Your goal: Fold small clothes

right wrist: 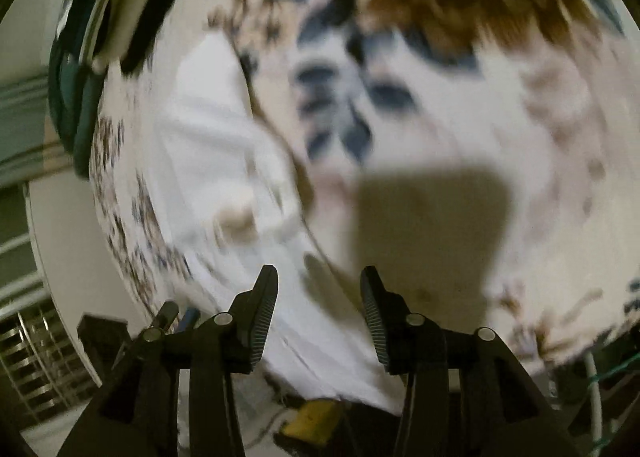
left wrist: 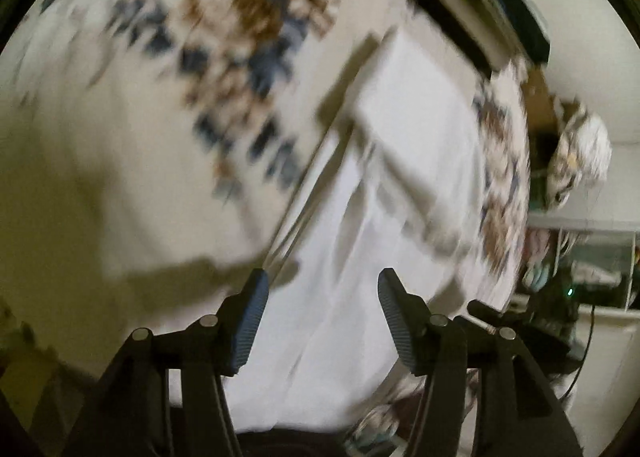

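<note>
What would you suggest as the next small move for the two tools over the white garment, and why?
Probably lower both tools onto the near edge of the white garment and close. The left tool and right tool stand open and empty above it, and it lies flat on the patterned cloth.

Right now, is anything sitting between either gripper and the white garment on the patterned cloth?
Nothing visible is. The left gripper and the right gripper both stand open with empty jaws right above the white garment, which lies on the patterned cloth. Both views are blurred, so something small could be missed.
</note>
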Tool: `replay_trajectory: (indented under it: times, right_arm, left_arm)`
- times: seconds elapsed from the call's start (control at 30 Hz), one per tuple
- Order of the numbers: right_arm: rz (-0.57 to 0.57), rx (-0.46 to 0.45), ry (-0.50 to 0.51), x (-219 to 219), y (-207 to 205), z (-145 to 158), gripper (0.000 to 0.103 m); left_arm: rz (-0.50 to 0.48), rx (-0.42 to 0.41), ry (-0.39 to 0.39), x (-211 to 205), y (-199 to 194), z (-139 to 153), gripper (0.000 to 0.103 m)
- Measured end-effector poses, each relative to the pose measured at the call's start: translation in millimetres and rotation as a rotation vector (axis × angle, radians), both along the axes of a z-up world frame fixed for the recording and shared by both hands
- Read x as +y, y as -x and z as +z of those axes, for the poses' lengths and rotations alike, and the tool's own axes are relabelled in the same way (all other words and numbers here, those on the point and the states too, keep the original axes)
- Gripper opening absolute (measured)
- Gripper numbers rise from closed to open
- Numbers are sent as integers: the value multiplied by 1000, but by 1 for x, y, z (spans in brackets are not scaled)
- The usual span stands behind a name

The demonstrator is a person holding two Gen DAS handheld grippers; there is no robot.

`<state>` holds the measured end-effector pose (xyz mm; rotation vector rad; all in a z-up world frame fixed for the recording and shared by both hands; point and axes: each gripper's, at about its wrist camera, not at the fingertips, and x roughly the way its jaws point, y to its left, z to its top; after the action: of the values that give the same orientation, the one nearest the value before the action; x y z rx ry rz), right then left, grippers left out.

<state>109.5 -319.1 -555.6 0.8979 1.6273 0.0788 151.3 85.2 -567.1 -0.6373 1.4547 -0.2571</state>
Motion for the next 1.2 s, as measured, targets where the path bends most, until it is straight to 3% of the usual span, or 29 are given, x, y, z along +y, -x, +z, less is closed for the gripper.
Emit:
replay_trajectory:
  times: [0.2, 0.37, 0.53, 0.57, 0.6, 0.63, 0.67, 0.7, 0.73, 0.8, 1.0, 1.2]
  right_arm:
    - [89, 112, -45, 27, 69, -32, 46]
    - [129, 155, -66, 48, 111, -59, 46]
    - [165, 191, -15, 70, 127, -83, 46]
    - [166, 190, -4, 74, 129, -85, 46]
    - [166, 187, 9, 77, 131, -86, 46]
    - [167, 186, 24, 79, 131, -85, 46]
    - [170, 186, 42, 82, 132, -84, 45]
    - [174, 185, 68, 85, 133, -82, 34]
    - [174, 185, 80, 86, 134, -81, 18]
    - [152, 174, 46, 89, 137, -77, 8]
    - [146, 112, -36, 93, 132, -44, 7]
    - [62, 24, -183, 84, 92, 11, 7]
  left_arm:
    - [-124, 86, -41, -1, 53, -28, 54]
    - [-206, 147, -56, -18, 82, -61, 54]
    - [-249, 94, -139, -34, 92, -60, 52]
    - [-249, 87, -161, -36, 93, -58, 47]
    - [-248, 84, -186, -38, 93, -57, 32]
    - [-246, 84, -215, -37, 93, -56, 24]
    - [-231, 83, -211, -34, 94, -56, 12]
    - [-215, 86, -192, -30, 95, -55, 6]
    - [-194, 91, -175, -26, 95, -53, 6]
    - [-187, 91, -162, -24, 96, -48, 5]
    - [-121, 96, -82, -9, 94, -24, 5]
    - [-20, 62, 55, 9, 66, 32, 5]
